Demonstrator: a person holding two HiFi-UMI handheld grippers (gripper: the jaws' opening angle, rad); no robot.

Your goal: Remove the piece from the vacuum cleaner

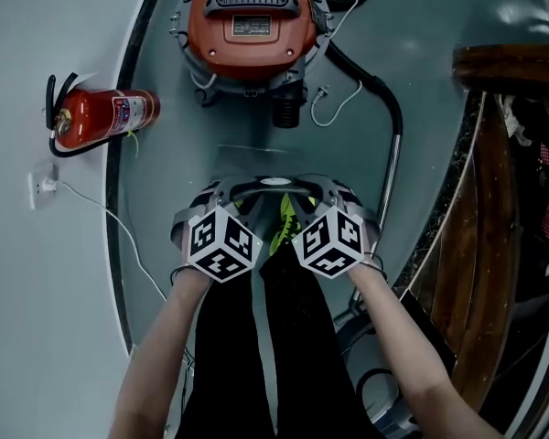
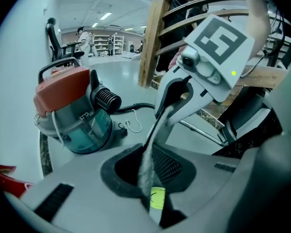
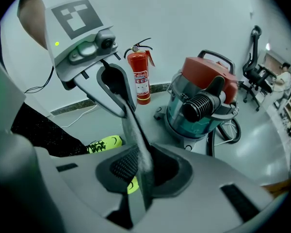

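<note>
left tongs (image 2: 148, 174) and right tongs (image 3: 140, 168) hang side by side above the floor (image 1: 439, 53), short of the vacuum cleaner (image 1: 252, 27), each pinched together on nothing.

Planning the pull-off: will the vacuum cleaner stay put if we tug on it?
Probably not: the vacuum cleaner seems to sit on small casters on smooth floor, so it may roll. Its bulk and carry handle suggest moderate weight. The black hose looks floppy, unlikely to anchor it.
</note>
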